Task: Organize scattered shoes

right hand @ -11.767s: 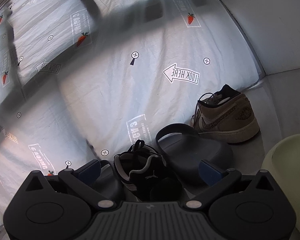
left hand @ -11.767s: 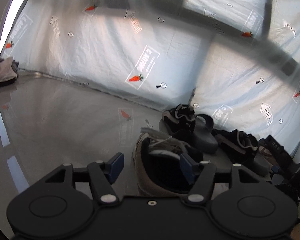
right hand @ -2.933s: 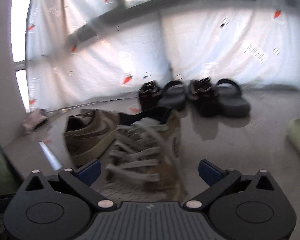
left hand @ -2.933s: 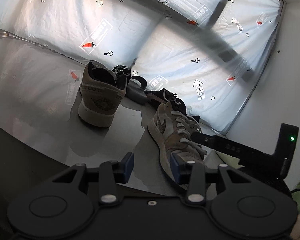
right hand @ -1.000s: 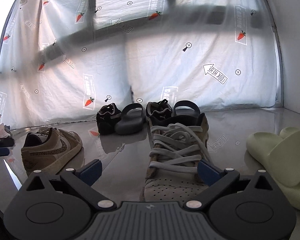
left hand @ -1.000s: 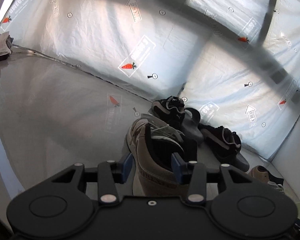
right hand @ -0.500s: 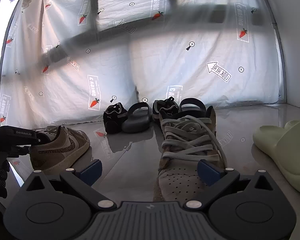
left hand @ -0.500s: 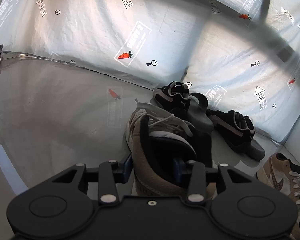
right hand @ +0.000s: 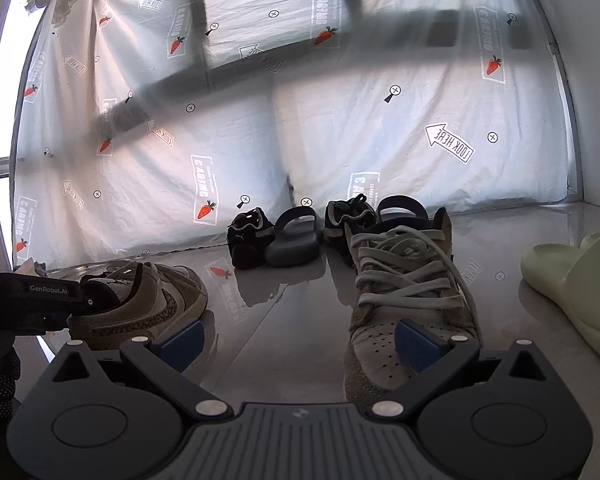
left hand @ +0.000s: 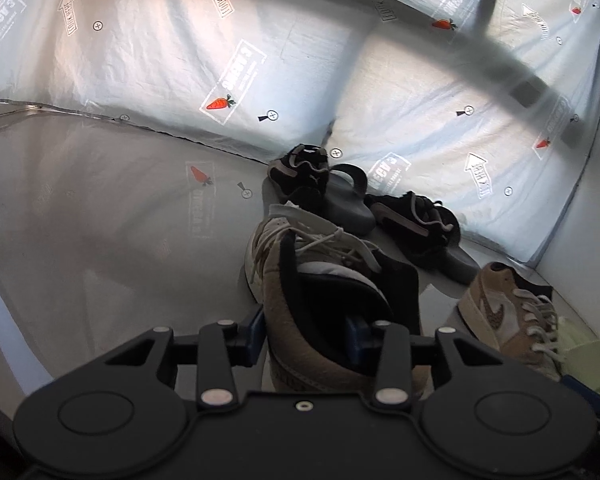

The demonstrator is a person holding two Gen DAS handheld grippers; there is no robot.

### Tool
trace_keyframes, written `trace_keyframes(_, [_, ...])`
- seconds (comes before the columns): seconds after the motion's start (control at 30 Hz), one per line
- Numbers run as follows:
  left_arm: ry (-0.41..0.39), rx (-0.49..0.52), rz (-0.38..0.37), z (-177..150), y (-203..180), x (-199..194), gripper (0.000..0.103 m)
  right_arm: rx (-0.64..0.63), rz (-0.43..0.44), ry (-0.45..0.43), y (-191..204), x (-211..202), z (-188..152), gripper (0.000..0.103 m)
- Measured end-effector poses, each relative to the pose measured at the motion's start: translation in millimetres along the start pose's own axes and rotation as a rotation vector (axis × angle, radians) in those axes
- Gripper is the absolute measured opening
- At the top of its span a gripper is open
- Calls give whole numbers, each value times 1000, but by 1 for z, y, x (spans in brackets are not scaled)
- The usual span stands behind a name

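A glossy grey floor point(left hand: 100, 220) runs back to a white plastic sheet point(left hand: 260, 52) printed with carrots and arrows, hung across the far side of the room. Against that sheet stand two black sneakers and two dark grey slides, interleaved in a rough row: in the left wrist view one black sneaker point(left hand: 300, 170) touches a grey slide point(left hand: 346, 204), with the second black sneaker point(left hand: 416, 220) resting on the other slide just beside it. The left gripper point(left hand: 306, 330) pinches the heel collar of a tan suede sneaker point(left hand: 320, 280), one pad outside the heel and one inside the opening; whether its sole rests on the floor or hangs just above it cannot be told from here. Its mate, the second tan sneaker point(right hand: 408, 292), sits toe-first before the right gripper point(right hand: 296, 340), whose jaws are spread wide and hold nothing (the right pad is just over the toe, not pressing it). A pale green slide point(right hand: 576, 280) lies apart at the right. By my reading the task is partway: the black sneakers and grey slides are lined up at the sheet though still mixed, while the tan pair remains to be brought together and the green slide has not been dealt with.
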State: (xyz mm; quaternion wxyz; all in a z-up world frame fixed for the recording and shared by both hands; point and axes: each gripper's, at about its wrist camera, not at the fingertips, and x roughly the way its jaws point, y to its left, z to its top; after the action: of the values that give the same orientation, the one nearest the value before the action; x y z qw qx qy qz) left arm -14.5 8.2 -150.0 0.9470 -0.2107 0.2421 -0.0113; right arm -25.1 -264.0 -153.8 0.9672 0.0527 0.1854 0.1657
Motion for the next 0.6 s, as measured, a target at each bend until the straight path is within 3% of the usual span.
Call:
trace_keyframes(0.27, [10,-72,-83,-10,-7,-19,45,-33,9,-3,19,-11,-4,101])
trace_keyframes(0.37, [-46,-77,-105,-12,1,-45,58,-26,31,-10,24,-19,-4,101])
trace_keyframes(0.47, [-120,-77,-56,-16,13,-73,59,-9,84,-9,33,-24,-5,101])
trace_keyframes(0.6, [-117,-93,5,-18,26,-76,59,-63,188,16,68,-21,-10,101])
